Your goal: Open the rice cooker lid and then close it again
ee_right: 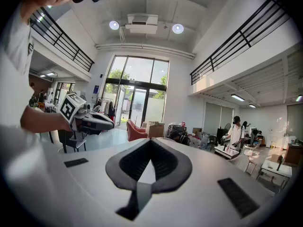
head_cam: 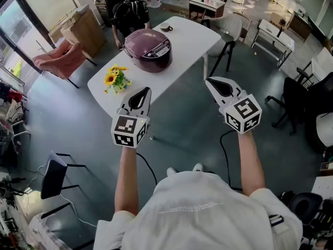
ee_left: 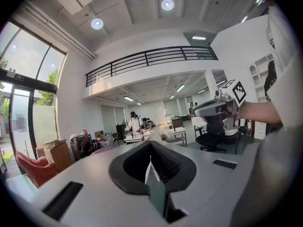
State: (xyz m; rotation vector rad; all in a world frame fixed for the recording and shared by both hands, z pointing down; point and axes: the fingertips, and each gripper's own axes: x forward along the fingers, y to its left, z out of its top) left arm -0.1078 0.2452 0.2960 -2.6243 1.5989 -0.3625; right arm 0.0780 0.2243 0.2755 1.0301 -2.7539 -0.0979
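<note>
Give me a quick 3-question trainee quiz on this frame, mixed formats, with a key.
1. True or false: the lid of the rice cooker is shut.
2. Pick one: in the head view, which thing on the table lies nearest the left gripper? A cup, B sunflowers, C rice cooker.
3. Fill in: the left gripper and the right gripper both have their jaws ____, with nothing between them.
Key: 1 true; 2 B; 3 shut.
</note>
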